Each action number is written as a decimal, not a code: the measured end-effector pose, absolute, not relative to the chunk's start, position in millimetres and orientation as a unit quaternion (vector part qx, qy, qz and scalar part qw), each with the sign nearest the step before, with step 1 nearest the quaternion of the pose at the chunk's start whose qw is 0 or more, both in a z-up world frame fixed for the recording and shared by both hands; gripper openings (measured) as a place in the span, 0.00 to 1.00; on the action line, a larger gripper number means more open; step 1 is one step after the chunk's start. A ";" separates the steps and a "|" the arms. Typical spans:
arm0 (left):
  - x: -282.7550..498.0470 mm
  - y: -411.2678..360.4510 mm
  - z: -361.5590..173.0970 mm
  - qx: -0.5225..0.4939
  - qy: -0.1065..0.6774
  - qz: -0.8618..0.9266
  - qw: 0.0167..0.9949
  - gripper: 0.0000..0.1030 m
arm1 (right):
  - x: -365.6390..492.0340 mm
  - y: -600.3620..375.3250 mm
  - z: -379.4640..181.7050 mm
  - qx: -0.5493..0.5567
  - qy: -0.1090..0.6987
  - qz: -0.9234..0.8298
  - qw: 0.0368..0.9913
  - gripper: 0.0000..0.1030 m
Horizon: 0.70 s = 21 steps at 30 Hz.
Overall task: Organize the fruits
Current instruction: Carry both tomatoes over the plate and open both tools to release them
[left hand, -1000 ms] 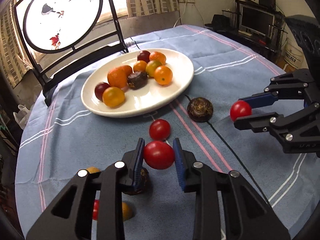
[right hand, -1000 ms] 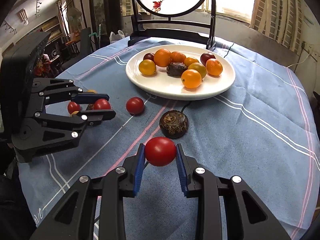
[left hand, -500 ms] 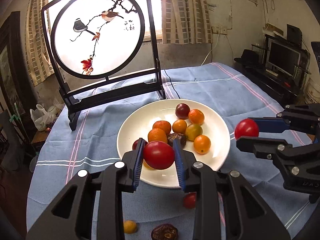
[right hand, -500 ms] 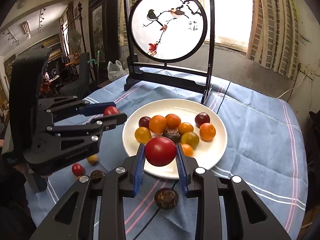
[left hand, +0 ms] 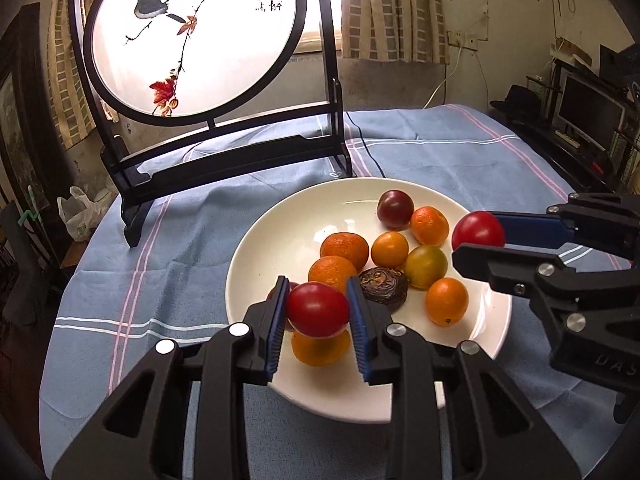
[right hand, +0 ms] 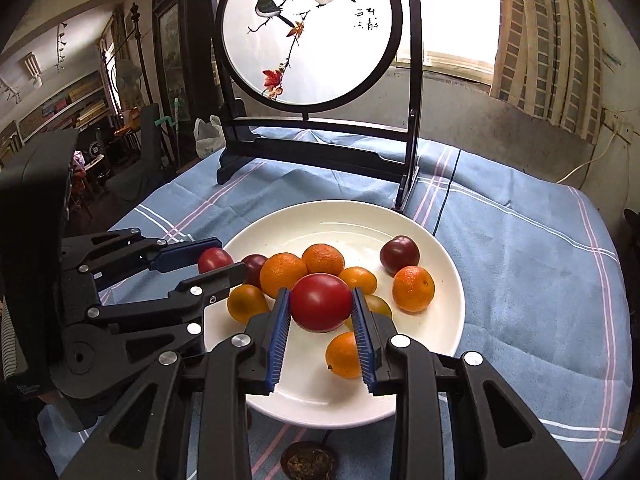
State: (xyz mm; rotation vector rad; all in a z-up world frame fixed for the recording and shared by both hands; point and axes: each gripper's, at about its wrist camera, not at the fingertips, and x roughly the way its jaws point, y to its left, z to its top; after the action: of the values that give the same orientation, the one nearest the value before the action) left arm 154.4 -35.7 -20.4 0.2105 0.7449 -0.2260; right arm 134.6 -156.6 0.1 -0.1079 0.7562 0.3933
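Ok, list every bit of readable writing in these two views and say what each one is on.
"DAS": raised letters on the black body of the right gripper, cut off at the frame edge in the left wrist view.
Brush-written characters on the round bird screen, right of the birds: too small to read.
Faint raised lettering on the left gripper body, low in the right wrist view: too dark to read.

Both tongs, left [left hand: 318, 312] and right [right hand: 321, 308], angle downward, clamped tight.

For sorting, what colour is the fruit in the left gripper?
Red, clearest in the left wrist view.
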 end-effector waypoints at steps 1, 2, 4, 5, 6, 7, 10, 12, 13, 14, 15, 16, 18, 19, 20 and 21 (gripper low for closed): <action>156.2 -36.3 -22.2 0.103 0.364 -0.109 0.919 0.28 | 138.3 -156.7 -0.8 -0.051 0.368 0.188 0.909 0.30; 158.0 -37.2 -24.0 0.104 0.365 -0.108 0.919 0.28 | 141.1 -157.6 -1.4 -0.050 0.369 0.186 0.909 0.30; 160.6 -39.6 -27.5 0.106 0.369 -0.109 0.917 0.28 | 148.0 -157.7 -1.3 -0.049 0.370 0.183 0.910 0.30; 160.9 -41.0 -29.0 0.107 0.370 -0.109 0.916 0.28 | 151.6 -157.6 -1.5 -0.048 0.371 0.181 0.910 0.30; 160.9 -42.8 -30.2 0.109 0.371 -0.110 0.916 0.28 | 154.7 -157.2 -1.5 -0.047 0.371 0.179 0.910 0.30; 160.7 -44.2 -31.4 0.110 0.371 -0.112 0.915 0.28 | 158.3 -157.1 -1.6 -0.047 0.372 0.177 0.910 0.30; 160.3 -47.4 -33.7 0.114 0.372 -0.116 0.914 0.28 | 165.3 -157.8 -2.4 -0.039 0.372 0.174 0.911 0.30; 160.7 -48.8 -34.8 0.117 0.372 -0.116 0.913 0.28 | 167.8 -157.1 -3.3 -0.038 0.372 0.173 0.911 0.30; 161.4 -48.9 -35.3 0.117 0.373 -0.117 0.913 0.28 | 168.0 -157.2 -3.2 -0.038 0.373 0.173 0.911 0.30; 162.3 -49.3 -35.7 0.118 0.373 -0.115 0.913 0.28 | 169.7 -156.7 -3.5 -0.038 0.374 0.172 0.911 0.30; 163.1 -49.8 -36.2 0.119 0.373 -0.114 0.913 0.28 | 171.7 -156.1 -3.7 -0.037 0.374 0.171 0.911 0.30; 163.6 -50.3 -36.5 0.119 0.373 -0.114 0.913 0.28 | 173.5 -155.2 -3.6 -0.037 0.374 0.171 0.911 0.30; 163.9 -51.9 -37.3 0.119 0.373 -0.115 0.913 0.28 | 176.4 -153.5 -3.1 -0.033 0.373 0.171 0.911 0.30; 163.1 -52.9 -37.8 0.120 0.373 -0.115 0.913 0.28 | 177.9 -152.5 -2.5 -0.033 0.372 0.172 0.912 0.30; 162.6 -54.0 -38.2 0.122 0.373 -0.115 0.913 0.28 | 178.9 -151.5 -2.0 -0.035 0.371 0.171 0.912 0.30; 162.5 -55.0 -38.6 0.123 0.372 -0.116 0.913 0.28 | 180.1 -150.8 -1.5 -0.035 0.371 0.171 0.912 0.30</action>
State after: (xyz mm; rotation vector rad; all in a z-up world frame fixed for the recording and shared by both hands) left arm 162.5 -55.0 -38.6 0.2542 0.7669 -0.2386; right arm 180.1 -150.8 -1.5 -0.0715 0.7647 0.3530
